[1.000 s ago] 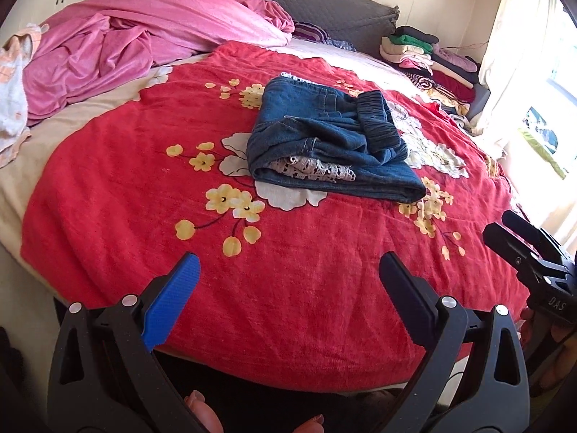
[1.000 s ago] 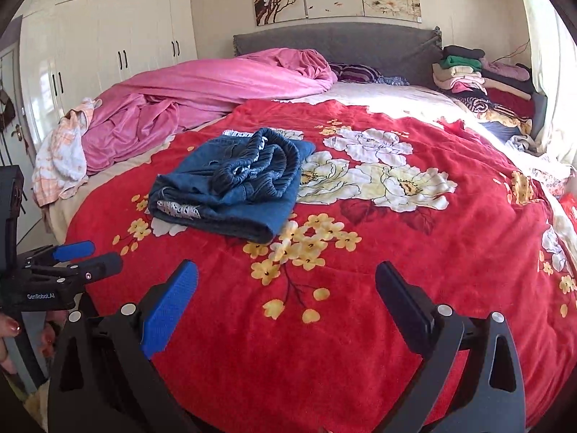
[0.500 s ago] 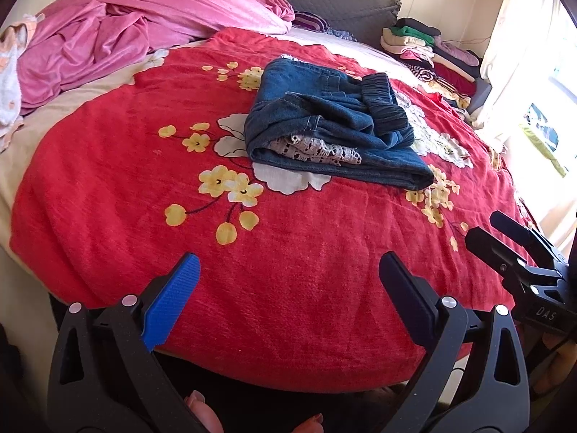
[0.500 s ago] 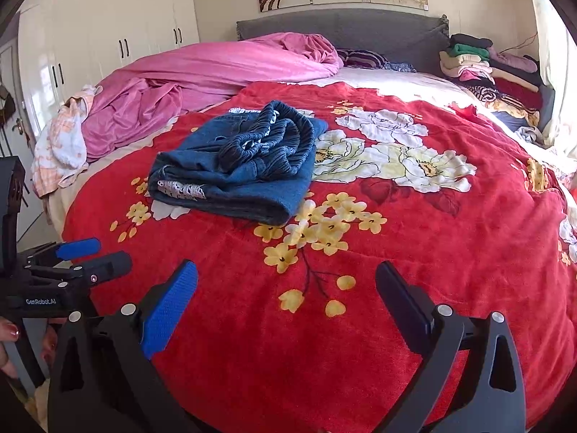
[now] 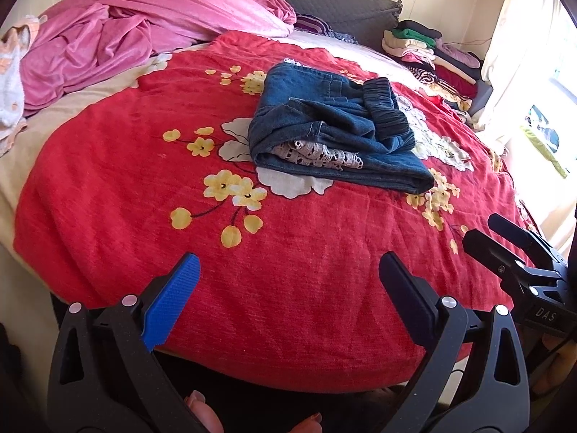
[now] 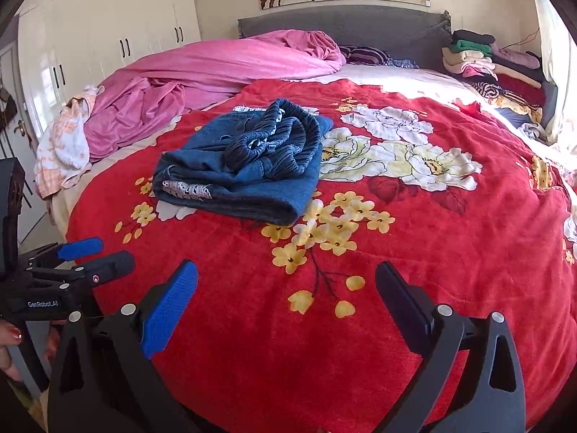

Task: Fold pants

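With the pants (image 5: pixel 335 133) lying folded on the bed (image 5: pixel 288 270) well ahead of my released, empty jaws, little seems left.

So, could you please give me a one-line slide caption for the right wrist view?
Folded denim pants lie on the red floral blanket while the open right gripper hovers empty at the bed's edge.
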### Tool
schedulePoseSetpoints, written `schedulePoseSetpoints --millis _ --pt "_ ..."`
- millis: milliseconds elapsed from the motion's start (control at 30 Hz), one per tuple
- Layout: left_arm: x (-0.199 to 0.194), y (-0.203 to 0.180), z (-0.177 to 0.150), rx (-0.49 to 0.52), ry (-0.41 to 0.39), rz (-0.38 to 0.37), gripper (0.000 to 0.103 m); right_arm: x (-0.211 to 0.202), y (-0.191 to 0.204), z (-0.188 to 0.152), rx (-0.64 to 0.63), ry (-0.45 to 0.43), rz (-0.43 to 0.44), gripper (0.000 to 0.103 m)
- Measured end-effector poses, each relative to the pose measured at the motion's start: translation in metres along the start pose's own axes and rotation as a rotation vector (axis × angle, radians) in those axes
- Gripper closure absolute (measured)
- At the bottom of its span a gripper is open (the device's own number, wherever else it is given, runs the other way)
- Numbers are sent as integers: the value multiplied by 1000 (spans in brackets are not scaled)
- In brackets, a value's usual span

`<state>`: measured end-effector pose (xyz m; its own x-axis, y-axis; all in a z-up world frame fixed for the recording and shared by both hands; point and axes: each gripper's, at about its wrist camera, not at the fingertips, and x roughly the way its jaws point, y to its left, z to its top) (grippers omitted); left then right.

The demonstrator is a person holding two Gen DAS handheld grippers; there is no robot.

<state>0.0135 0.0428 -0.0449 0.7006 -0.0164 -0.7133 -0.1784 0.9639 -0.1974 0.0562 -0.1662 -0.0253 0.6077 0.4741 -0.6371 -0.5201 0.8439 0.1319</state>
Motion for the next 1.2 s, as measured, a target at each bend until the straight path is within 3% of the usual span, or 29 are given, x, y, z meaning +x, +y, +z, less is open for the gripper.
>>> schedulePoseSetpoints --millis 1200 --pt "-7 -2 3 5 -15 30 10 -10 0 -1 21 -2 1 5"
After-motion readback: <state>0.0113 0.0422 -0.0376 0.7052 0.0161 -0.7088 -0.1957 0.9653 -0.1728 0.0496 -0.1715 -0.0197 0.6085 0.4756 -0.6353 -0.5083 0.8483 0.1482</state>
